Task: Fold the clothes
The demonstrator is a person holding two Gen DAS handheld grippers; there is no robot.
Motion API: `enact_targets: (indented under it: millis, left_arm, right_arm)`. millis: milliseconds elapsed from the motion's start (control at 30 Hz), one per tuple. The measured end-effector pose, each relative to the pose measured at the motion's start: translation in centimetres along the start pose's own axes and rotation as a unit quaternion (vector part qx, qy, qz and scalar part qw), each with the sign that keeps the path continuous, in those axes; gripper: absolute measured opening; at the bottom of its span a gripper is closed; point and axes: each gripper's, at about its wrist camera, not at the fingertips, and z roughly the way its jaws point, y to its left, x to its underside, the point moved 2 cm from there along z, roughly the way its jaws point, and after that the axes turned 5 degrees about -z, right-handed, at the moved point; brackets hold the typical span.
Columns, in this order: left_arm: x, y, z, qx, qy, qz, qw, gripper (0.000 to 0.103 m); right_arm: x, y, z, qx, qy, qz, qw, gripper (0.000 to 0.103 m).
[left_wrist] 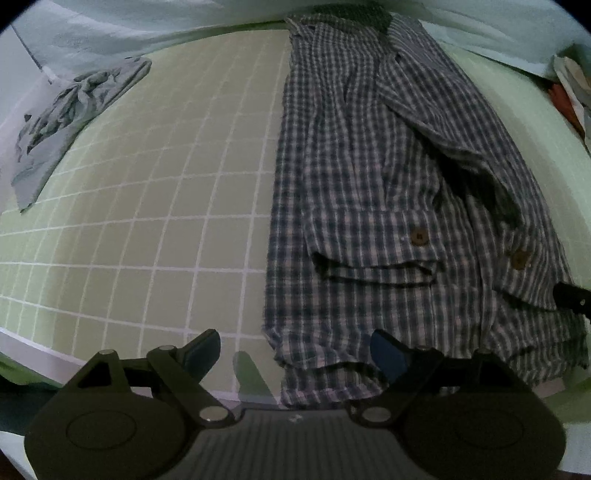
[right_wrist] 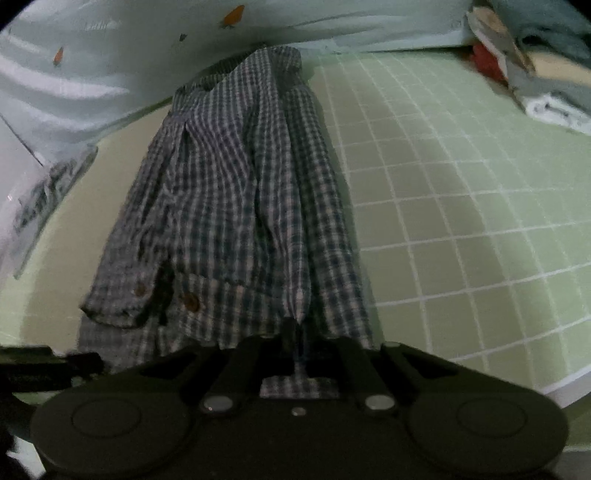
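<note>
- A checked shirt (left_wrist: 388, 184) lies lengthwise on the green gridded mat (left_wrist: 147, 221), folded into a long narrow strip with its sleeves laid in over the body.
- The collar end of the shirt points away, toward the pale sheet (left_wrist: 147, 22) bunched along the mat's far edge; the hem end is nearest the grippers.
- Two brown buttons (left_wrist: 419, 236) show on the lower part of the shirt, one on a cuff or flap, the other just beside it toward the shirt's right edge.
- The left gripper (left_wrist: 295, 350) sits at the shirt's near left corner with its fingers spread wide and nothing between them. One blue-padded finger is over bare mat, the other over the shirt's hem.
- The right gripper (right_wrist: 295, 332) is at the near hem toward the shirt's right edge, its fingers drawn together on a raised pinch of checked fabric.
- From the left wrist view, the dark tip of the right gripper peeks in at the shirt's right edge, close to the second button.
- A crumpled grey garment (left_wrist: 74, 122) lies well off to the left of the shirt, at the mat's far left corner.
- A stack of folded cloths (right_wrist: 546, 66) sits well to the right of the shirt, at the mat's far right corner.
</note>
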Motion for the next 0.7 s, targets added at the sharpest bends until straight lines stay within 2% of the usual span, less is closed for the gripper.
enact_targets:
  millis: [33, 67, 167, 233, 433, 467, 533, 633, 700]
  left_arm:
    - [0.2, -0.1, 0.1, 0.001, 0.0, 0.001, 1.0, 0.088]
    - [0.4, -0.2, 0.2, 0.002, 0.0, 0.002, 1.0, 0.088]
    - [1.1, -0.4, 0.4, 0.006, 0.007, 0.0, 1.0, 0.088]
    - [1.4, -0.5, 0.4, 0.01, 0.008, -0.002, 0.9999, 0.088]
    - [2.1, -0.5, 0.4, 0.023, 0.007, -0.005, 0.9997, 0.085]
    - [2.1, -0.5, 0.4, 0.027, 0.006, -0.003, 0.9996, 0.08]
    - [2.2, -0.5, 0.3, 0.034, 0.004, 0.001, 0.9994, 0.077]
    - [2.1, -0.9, 0.0, 0.045, -0.001, 0.023, 0.9987, 0.059]
    - [1.8, -1.3, -0.1, 0.054, 0.002, 0.034, 0.998, 0.037]
  right_arm:
    - [0.2, 0.1, -0.1, 0.011, -0.005, -0.004, 1.0, 0.028]
    - [0.3, 0.1, -0.2, 0.02, -0.008, -0.008, 1.0, 0.046]
    - [0.8, 0.1, -0.2, 0.049, -0.011, -0.02, 0.999, 0.067]
    - [1.3, 0.1, 0.1, 0.065, -0.003, -0.025, 0.998, 0.075]
    - [2.3, -0.3, 0.1, 0.048, 0.0, -0.003, 0.999, 0.073]
    - [2.3, -0.4, 0.0, 0.04, -0.001, 0.0, 0.999, 0.069]
    - [2.3, -0.1, 0.2, 0.035, 0.0, -0.003, 0.999, 0.062]
    - [2.4, 0.3, 0.2, 0.036, 0.001, -0.015, 0.999, 0.046]
    - [2.3, 0.4, 0.2, 0.025, 0.005, -0.017, 1.0, 0.03]
